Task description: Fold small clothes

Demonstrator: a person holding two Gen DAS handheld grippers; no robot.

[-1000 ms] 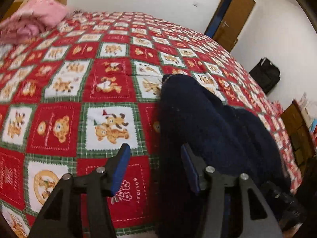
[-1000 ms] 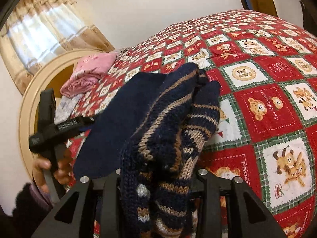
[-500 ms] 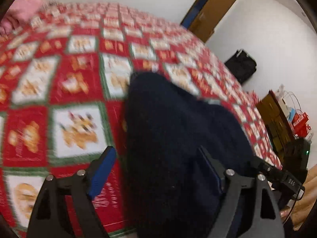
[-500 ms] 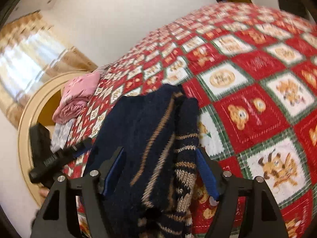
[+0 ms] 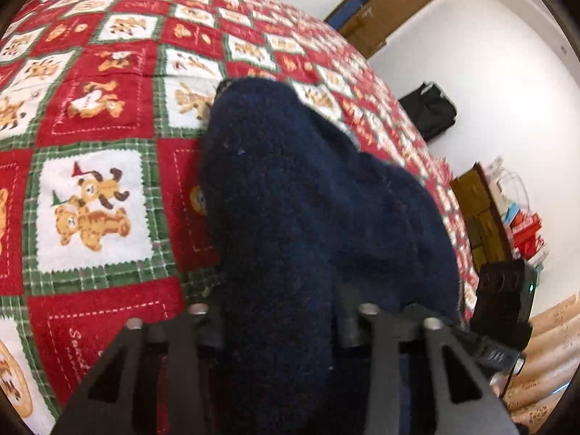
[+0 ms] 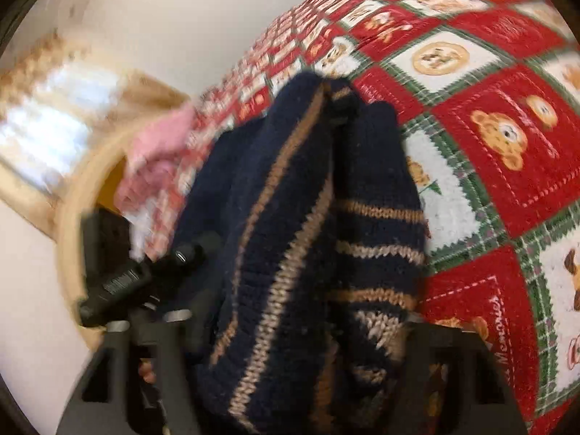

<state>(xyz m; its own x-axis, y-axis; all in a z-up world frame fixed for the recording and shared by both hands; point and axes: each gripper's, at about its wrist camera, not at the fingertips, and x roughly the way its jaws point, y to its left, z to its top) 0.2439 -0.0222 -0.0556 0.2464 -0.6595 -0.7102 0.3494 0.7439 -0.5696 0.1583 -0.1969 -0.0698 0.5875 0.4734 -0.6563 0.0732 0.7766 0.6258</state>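
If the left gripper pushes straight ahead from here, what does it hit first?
The left gripper already has the navy sweater between its fingers, so it would bunch up more sweater first, then probably meet the Christmas bedspread beyond; depth is unclear.

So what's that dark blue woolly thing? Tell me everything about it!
It's a small navy knitted sweater with tan and cream stripes on one side; the other side looks plain fuzzy navy. It's bunched and folded over, lying on the red teddy-bear quilt. The left gripper and right gripper both have their jaws closed on its near edge.
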